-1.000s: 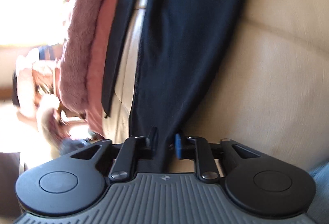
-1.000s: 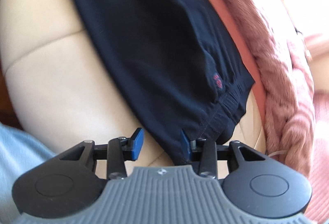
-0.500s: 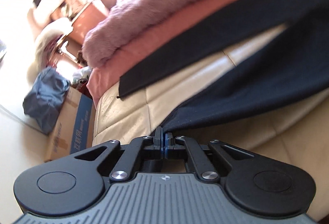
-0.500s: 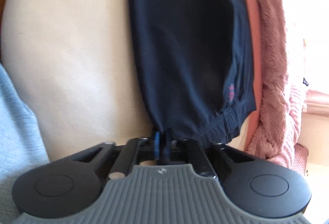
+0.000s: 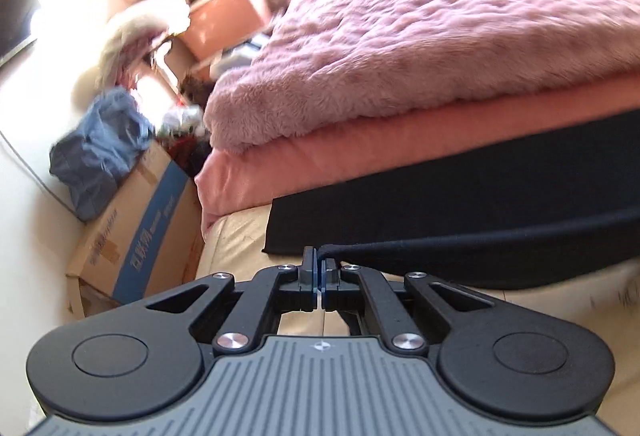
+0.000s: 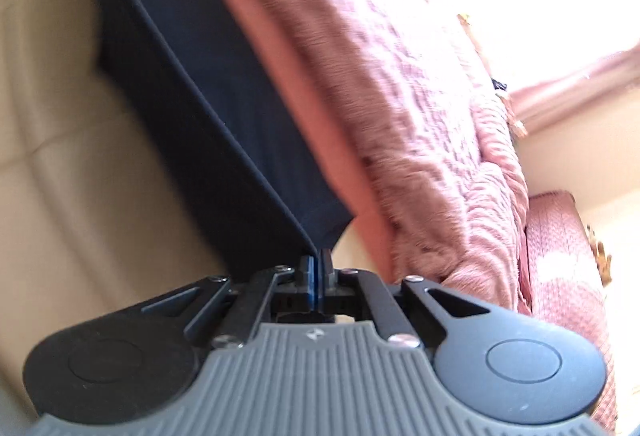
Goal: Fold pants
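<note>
Here, item by item. Cardboard box [image 5: 132,236], at 9 o'clock from the left gripper [image 5: 319,268]: brown corrugated board with a blue printed band; its lettering is too blurred to read. A crumpled grey-blue cloth [image 5: 96,152] sits on top of it. Orange bin [image 5: 224,20], at 11 o'clock: what it holds cannot be told through the blur.

Pants [image 5: 480,204]: dark navy, smooth knit, lying on the beige cushion [image 5: 240,232] just beside the pink sheet [image 5: 360,156]. Left gripper: jaws pressed together, pinching a thin edge of the pants that runs off toward 3 o'clock. Right gripper [image 6: 316,268]: jaws likewise closed, nipping a corner of the pants [image 6: 224,108], which stretch away toward 11 o'clock in a taut, tapering fold.

Fleece blanket [image 5: 440,36]: pink, deep shaggy pile, rumpled, stacked on the sheet. From the right wrist it [image 6: 420,124] lies at 1 o'clock. Cushion [image 6: 72,164]: leather-like, seamed, softly rounded.
</note>
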The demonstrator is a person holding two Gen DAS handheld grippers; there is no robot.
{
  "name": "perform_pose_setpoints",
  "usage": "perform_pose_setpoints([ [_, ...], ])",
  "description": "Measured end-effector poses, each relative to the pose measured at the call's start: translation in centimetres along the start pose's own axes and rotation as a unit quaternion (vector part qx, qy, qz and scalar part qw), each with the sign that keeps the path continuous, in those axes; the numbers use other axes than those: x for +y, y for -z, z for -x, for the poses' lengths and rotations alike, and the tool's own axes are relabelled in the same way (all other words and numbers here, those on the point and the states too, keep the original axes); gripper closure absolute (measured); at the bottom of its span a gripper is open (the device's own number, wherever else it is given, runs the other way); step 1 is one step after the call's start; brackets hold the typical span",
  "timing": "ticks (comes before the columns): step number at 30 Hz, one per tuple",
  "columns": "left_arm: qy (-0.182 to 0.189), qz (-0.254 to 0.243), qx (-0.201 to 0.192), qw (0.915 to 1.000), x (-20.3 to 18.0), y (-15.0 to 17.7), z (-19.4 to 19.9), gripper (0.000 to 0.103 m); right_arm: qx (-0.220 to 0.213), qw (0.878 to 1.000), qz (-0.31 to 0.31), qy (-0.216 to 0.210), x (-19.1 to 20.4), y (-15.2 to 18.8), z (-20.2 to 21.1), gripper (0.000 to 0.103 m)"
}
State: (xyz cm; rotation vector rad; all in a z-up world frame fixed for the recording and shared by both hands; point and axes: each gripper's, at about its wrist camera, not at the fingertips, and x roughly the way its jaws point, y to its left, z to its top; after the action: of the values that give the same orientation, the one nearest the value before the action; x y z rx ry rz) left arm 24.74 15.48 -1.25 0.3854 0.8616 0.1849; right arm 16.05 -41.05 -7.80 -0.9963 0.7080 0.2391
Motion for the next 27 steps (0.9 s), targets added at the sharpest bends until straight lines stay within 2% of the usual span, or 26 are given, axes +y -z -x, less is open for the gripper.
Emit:
perform_pose_setpoints([
  [1, 0.002, 0.008, 0.009, 0.9999, 0.1, -1.1, -1.1, 0.102, 0.005, 1.0, -0.015, 0.002, -1.9, -1.6, -2.4, 0.103],
  [5, 0.004, 0.009, 0.046, 0.9989, -1.0, -4.9, -6.2, 0.102, 0.031, 0.998, -0.052, -0.009, -4.9, -4.6, -9.2, 0.103],
  [6, 0.001, 0.002, 0.056, 0.9985, -1.6, -5.6, -7.5, 0.102, 0.031, 0.998, -0.052, -0.009, -4.9, -4.6, -9.2, 0.103],
  [7, -0.002, -0.006, 0.065, 0.9979, -2.3, -6.1, -8.9, 0.102, 0.048, 0.997, -0.063, -0.015, -5.7, -5.8, -12.8, 0.103],
  [11, -0.018, -0.026, 0.09, 0.9955, -4.5, -7.4, -13.9, 0.102, 0.076, 0.993, -0.079, -0.041, -5.3, -7.4, -19.0, 0.103],
  [12, -0.02, -0.029, 0.096, 0.9948, -4.9, -7.7, -14.8, 0.102, 0.076, 0.993, -0.079, -0.041, -5.3, -7.4, -19.0, 0.103],
  [13, -0.02, -0.03, 0.1, 0.9943, -5.2, -7.7, -15.8, 0.102, 0.093, 0.991, -0.079, -0.058, -4.9, -7.5, -21.9, 0.103],
  [14, -0.019, -0.033, 0.103, 0.9939, -5.5, -7.8, -16.4, 0.102, 0.099, 0.99, -0.078, -0.064, -4.7, -7.5, -23.0, 0.103],
  [20, -0.018, -0.036, 0.113, 0.9927, -6.7, -7.5, -19.0, 0.102, 0.104, 0.986, -0.104, -0.08, -4.0, -7.2, -25.0, 0.103],
  [24, -0.011, -0.009, 0.101, 0.9948, -5.7, -7.5, -17.2, 0.102, 0.1, 0.985, -0.115, -0.082, -4.5, -7.2, -23.8, 0.103],
  [27, -0.006, -0.009, 0.087, 0.9962, -5.0, -7.9, -16.0, 0.102, 0.085, 0.985, -0.127, -0.079, -5.5, -7.3, -21.7, 0.103],
])
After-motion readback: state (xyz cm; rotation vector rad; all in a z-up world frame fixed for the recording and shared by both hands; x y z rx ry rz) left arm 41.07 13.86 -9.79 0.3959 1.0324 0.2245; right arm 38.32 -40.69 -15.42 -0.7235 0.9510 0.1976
